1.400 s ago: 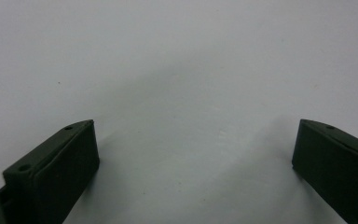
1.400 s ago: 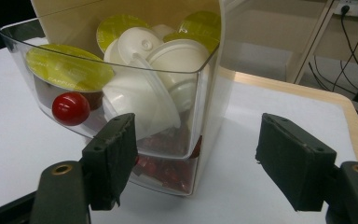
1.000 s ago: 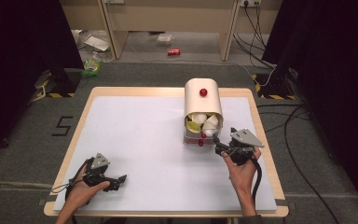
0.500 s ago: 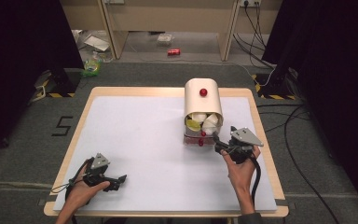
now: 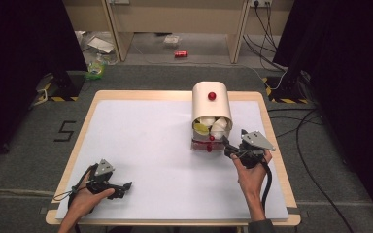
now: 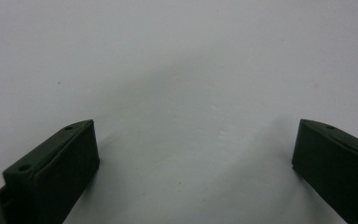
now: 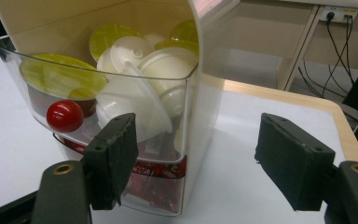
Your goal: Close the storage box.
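Box (image 5: 211,116) at table's (image 5: 141,145) far right, drawer open, full of pods (image 7: 135,60) | right gripper (image 7: 200,154) part-open, empty, jaws astride box corner | left gripper (image 5: 121,186) wide open, empty, resting well left | step: we approach box | next: we judge jaws must centre on red knob (image 7: 65,115).

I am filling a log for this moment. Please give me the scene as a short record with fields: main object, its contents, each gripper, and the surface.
main object: clear container with a cream curved lid and red knobs
contents: white and yellow-green capsules
right gripper: open, at the container's front corner, pads not pressing on it
left gripper: open, low over bare table, far from the container
surface: white top with a wooden edge
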{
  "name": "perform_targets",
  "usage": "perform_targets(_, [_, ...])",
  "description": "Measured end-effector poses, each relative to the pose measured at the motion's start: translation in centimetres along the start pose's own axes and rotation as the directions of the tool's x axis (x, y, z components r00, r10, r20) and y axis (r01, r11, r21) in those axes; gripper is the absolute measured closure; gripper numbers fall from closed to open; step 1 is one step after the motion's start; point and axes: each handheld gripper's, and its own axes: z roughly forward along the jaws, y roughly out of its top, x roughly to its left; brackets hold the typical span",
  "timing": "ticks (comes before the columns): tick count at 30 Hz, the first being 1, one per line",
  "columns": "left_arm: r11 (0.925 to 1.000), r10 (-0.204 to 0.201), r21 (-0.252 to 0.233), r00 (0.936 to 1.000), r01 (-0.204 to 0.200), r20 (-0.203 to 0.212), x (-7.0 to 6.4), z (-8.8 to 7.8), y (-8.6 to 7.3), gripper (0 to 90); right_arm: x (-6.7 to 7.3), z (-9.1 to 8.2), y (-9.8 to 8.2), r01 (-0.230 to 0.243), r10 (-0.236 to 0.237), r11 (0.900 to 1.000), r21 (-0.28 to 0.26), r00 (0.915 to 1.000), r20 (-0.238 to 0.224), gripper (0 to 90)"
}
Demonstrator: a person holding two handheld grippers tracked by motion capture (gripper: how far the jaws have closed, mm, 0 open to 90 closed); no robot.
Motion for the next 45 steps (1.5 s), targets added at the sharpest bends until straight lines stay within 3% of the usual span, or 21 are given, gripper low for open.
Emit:
perform_targets(20, [1.0,0.0,0.0,1.0,0.0,0.0,0.0,0.0,0.0,0.0,-0.3,-0.2,0.7,-0.018,0.019,0.999,-0.05,0.9997,0.014,29.2])
perform_targets(36, [1.0,-0.001,0.0,1.0,0.001,0.0,0.0,0.0,0.0,0.0,0.2,0.7,0.2,-0.006,0.006,1.0,-0.013,0.9999,0.01,26.8])
perform_targets(45, [1.0,0.0,0.0,1.0,0.0,0.0,0.0,0.0,0.0,0.0,0.5,1.5,-0.4,0.014,-0.015,0.999,0.04,0.9998,0.012,22.0])
